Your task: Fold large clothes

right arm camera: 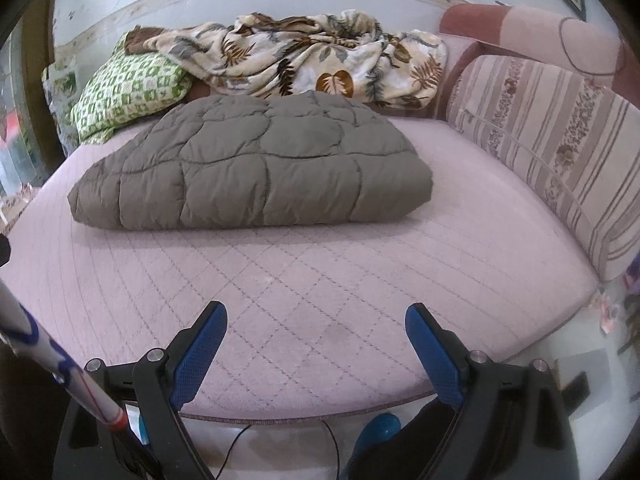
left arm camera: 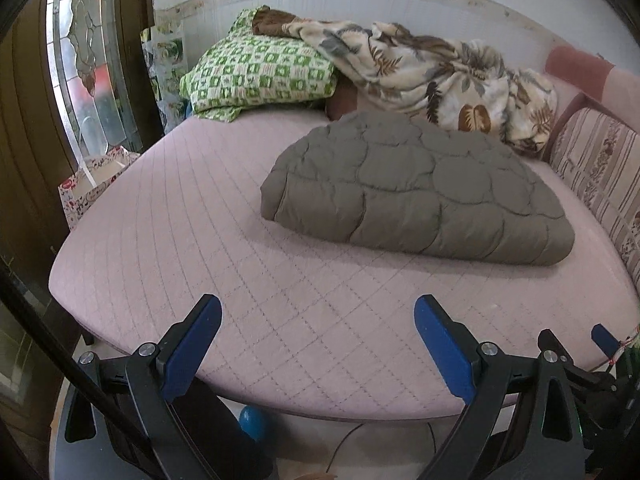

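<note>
- Nearest the lens, the left gripper has its blue pads spread wide with nothing between them, poised over the near edge of the pink quilted mattress.
- The right gripper is likewise parted and empty, above the same near edge.
- The grey quilted garment lies well ahead of both sets of jaws, ahead and to the right of the left pair, ahead and slightly left of the right pair.
- It already sits as a compact, thick bundle with tidy edges, so the folding looks finished or nearly so.
- Beyond it, a leaf-print blanket lies crumpled; whether that counts as work left is unclear.
</note>
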`<act>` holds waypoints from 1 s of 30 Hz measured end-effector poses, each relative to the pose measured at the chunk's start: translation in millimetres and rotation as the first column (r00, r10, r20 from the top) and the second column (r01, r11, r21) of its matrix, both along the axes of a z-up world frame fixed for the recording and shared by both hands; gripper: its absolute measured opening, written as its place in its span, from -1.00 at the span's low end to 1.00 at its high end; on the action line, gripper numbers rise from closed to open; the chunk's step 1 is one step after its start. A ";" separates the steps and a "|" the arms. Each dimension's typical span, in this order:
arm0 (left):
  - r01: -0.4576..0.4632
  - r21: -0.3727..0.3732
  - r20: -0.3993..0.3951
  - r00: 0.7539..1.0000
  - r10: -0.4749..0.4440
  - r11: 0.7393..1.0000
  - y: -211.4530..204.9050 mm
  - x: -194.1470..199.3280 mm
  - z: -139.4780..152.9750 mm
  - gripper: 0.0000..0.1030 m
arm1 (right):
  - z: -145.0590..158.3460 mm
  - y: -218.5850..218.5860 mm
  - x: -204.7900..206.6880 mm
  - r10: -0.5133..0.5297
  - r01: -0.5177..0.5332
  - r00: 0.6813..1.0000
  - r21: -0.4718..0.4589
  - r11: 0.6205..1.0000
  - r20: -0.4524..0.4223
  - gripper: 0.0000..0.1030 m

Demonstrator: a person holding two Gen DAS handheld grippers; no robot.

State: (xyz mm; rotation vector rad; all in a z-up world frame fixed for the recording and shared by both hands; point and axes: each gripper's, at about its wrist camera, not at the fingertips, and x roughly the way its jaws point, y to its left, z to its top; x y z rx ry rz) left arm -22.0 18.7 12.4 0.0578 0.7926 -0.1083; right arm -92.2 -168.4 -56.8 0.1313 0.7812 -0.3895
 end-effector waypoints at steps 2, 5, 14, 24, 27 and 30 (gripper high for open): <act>-0.003 0.000 -0.017 1.000 0.003 1.000 1.4 5.3 -4.6 0.87 | -2.5 3.8 4.0 0.008 -0.008 1.000 -0.020 1.000 -0.011 0.82; -0.009 -0.002 -0.039 0.999 0.009 1.000 2.8 11.5 -10.8 0.87 | -5.7 6.2 10.0 0.009 -0.010 1.000 -0.037 0.999 -0.023 0.82; -0.027 0.003 -0.081 0.996 0.027 1.000 5.3 25.0 -27.0 0.87 | -17.5 5.6 25.3 0.004 -0.006 0.998 -0.032 0.999 -0.061 0.82; -0.008 0.010 -0.122 0.992 0.009 1.000 -0.4 31.8 -40.3 0.87 | -27.5 10.5 32.8 0.013 -0.016 0.996 -0.033 0.999 -0.088 0.82; -0.004 0.014 -0.131 0.991 0.005 1.000 -2.0 31.8 -43.0 0.87 | -29.2 10.3 34.2 0.012 -0.015 0.996 -0.030 0.999 -0.093 0.82; -0.001 0.020 -0.138 0.990 0.004 1.000 -3.6 32.3 -45.1 0.87 | -31.9 10.4 35.0 0.015 -0.018 0.995 -0.026 1.000 -0.101 0.82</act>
